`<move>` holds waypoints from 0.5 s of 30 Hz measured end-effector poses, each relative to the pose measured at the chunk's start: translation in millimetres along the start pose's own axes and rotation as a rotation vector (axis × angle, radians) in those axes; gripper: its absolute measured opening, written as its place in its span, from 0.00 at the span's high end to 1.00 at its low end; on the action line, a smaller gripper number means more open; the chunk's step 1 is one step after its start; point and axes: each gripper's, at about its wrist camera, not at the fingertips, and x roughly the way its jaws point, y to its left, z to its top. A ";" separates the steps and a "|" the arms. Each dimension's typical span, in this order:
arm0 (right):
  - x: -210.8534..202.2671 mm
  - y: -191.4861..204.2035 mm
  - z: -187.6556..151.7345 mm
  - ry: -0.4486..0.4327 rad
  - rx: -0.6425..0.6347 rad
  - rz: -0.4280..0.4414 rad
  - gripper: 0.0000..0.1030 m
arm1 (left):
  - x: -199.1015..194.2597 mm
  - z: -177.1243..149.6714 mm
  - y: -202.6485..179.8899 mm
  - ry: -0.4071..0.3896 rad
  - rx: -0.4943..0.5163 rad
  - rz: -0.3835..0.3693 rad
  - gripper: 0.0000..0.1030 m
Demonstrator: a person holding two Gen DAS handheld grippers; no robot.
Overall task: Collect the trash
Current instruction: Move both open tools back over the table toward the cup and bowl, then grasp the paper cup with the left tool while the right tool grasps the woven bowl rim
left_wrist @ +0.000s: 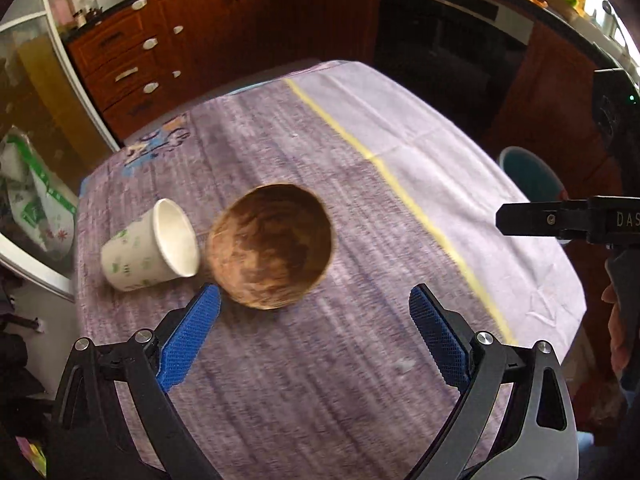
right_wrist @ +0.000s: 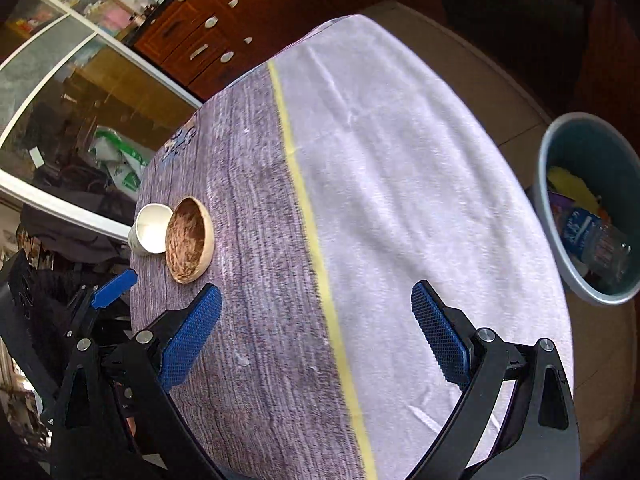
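1. Kitchen w/ wood cabinets (left_wrist: 132,56); cloth-covered surface (right_wrist: 400,200), bin (right_wrist: 624,288) on floor beside it, prob. the trash target.
2. Paper cup (left_wrist: 144,252) lies tipped, touching coconut shell (left_wrist: 272,246) at surface's left part: both look like trash.
3. Left gripper (left_wrist: 314,308) wide open, empty, just short of shell, lined up for grab.
4. Right gripper (right_wrist: 316,308) wide open, empty, well apart from both.

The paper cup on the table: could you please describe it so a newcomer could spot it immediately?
On the cloth-covered table, look at the darker purple side left of the yellow stripe. The paper cup lies tipped beside the brown bowl; it is white with small green prints.
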 end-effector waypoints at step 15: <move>84.0 98.8 10.4 0.138 -0.142 -0.038 0.11 | 32.4 -10.2 136.7 0.072 0.268 0.085 0.07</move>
